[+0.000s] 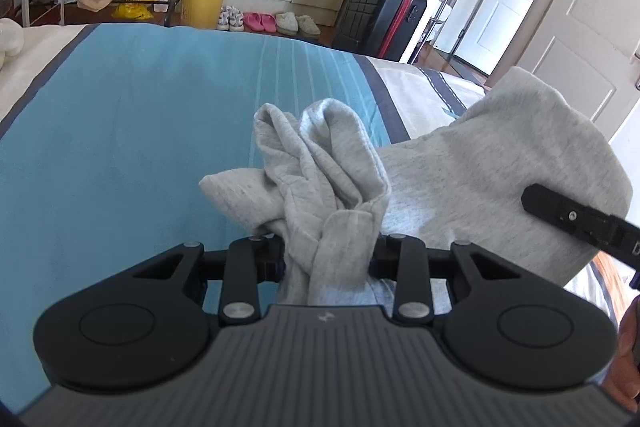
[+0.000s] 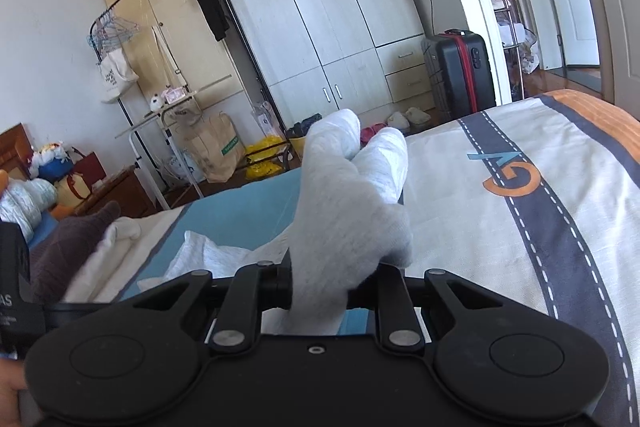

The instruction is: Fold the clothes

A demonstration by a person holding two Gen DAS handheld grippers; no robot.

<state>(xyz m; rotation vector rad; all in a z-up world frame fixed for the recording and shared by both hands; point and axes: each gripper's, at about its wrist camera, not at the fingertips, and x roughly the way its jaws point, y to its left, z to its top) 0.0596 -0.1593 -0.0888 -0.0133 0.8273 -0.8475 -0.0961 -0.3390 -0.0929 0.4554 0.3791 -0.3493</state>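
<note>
A light grey garment (image 1: 460, 171) hangs bunched over the bed (image 1: 120, 131). My left gripper (image 1: 326, 259) is shut on a gathered fold of it, and the cloth hides the fingertips. My right gripper (image 2: 320, 287) is shut on another bunch of the same grey garment (image 2: 344, 203), which stands up in front of the camera. The right gripper's black finger (image 1: 576, 219) shows at the right edge of the left wrist view, against the stretched cloth.
The bed has a teal, cream and grey striped cover (image 2: 540, 211). Folded white and dark clothes (image 2: 80, 243) lie at its left. Beyond it stand wardrobes (image 2: 320, 7), a black suitcase (image 1: 380, 15), a yellow bin (image 1: 202, 3), shoes and a clothes rack (image 2: 160, 67).
</note>
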